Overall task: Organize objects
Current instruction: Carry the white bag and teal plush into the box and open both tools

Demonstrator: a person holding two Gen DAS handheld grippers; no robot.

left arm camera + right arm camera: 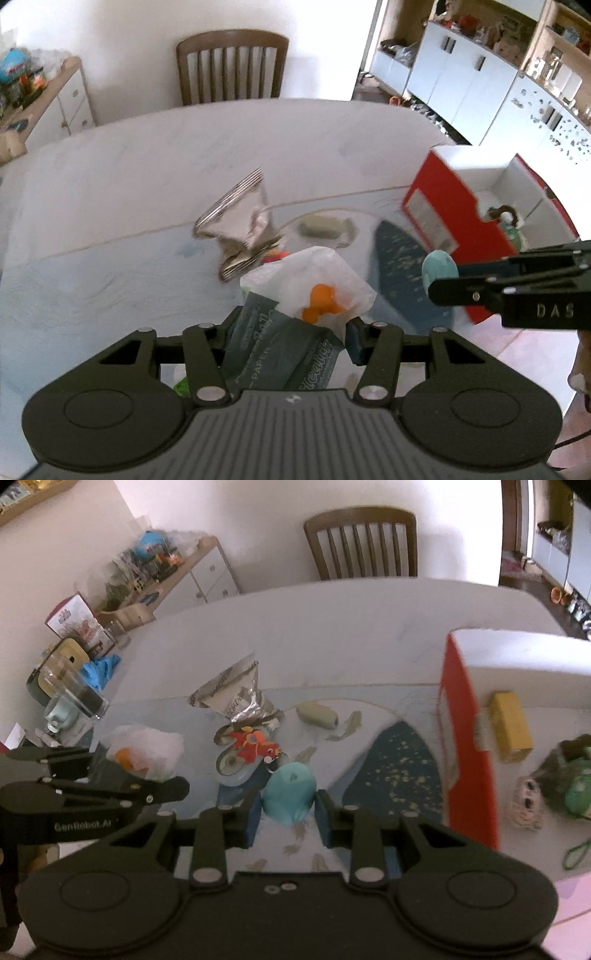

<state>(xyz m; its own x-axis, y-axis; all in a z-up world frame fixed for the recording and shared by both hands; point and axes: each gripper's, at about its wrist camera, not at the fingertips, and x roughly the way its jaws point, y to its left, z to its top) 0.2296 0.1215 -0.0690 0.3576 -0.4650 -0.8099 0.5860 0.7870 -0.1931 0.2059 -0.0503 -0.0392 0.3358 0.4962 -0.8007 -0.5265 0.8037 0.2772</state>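
Note:
My left gripper (291, 332) is shut on a grey tissue pack (280, 350) with white tissue and an orange patch (321, 299), held above the table; it also shows in the right wrist view (144, 753). My right gripper (288, 808) is shut on a turquoise egg-shaped object (290, 794), also seen in the left wrist view (439, 269). A red box with white inside (454, 206) stands open at the right (469, 738). It holds a yellow block (511, 727) and plush toys (569, 782).
On the table lie a crumpled foil bag (236, 698), a red fish toy on a round disc (255, 747), and a grey-green roll (317, 712). A wooden chair (232, 66) stands behind the table. Clutter and a glass (74, 690) sit at the left.

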